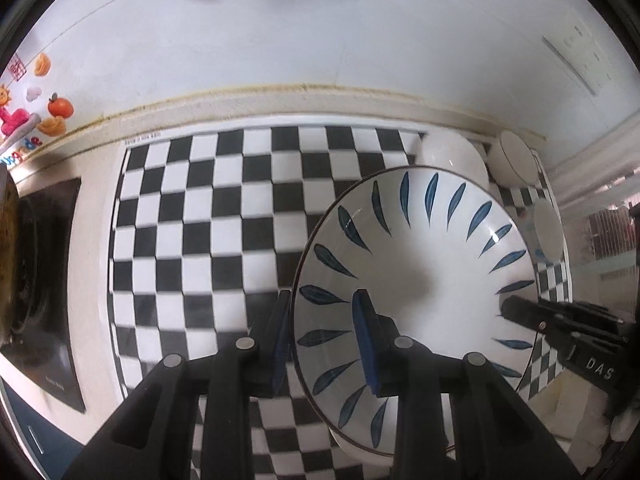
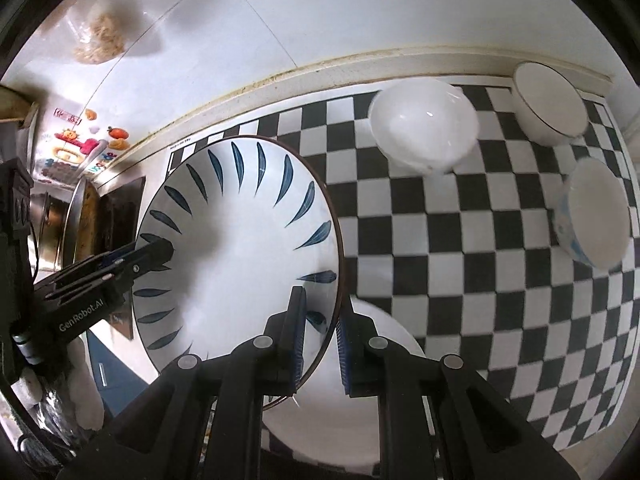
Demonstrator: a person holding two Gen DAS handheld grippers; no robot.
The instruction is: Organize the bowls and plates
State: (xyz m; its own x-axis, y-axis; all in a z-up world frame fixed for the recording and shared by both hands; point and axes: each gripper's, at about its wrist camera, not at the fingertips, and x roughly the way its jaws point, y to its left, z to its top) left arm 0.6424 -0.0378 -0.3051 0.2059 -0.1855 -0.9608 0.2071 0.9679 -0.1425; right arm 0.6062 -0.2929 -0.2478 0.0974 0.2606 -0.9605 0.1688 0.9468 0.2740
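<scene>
1. Left wrist view: we hold the wide white ceramic plate with blue leaf strokes round its rim [image 1: 416, 264] above the black-and-white chequered mat [image 1: 224, 216]. Our left gripper [image 1: 326, 340] is clamped on the plate's near-left rim, one blue pad under it and one inside. Our right gripper [image 1: 516, 312] reaches onto the plate's opposite edge. Beyond the plate, toward the wall, stand a plain white bowl [image 1: 452, 156] and a white bowl with a dark rim line [image 1: 514, 158].

2. Right wrist view: our right gripper [image 2: 320, 332] pinches the same plate [image 2: 240, 240] at its lower-right rim, pads closed on the edge. The left gripper [image 2: 156, 252] bites the plate's far-left side. Directly under the plate's near edge lies a plain white plate [image 2: 372, 364]. Right of the leaf plate, well apart, sit the plain white bowl [image 2: 424, 128], the dark-rimmed bowl [image 2: 548, 100] and a blue-patterned bowl [image 2: 592, 216].

3. Progress, as we judge it: the plate is in transit, not yet set down, and the three bowls stand separate, so stacking looks mostly undone.
</scene>
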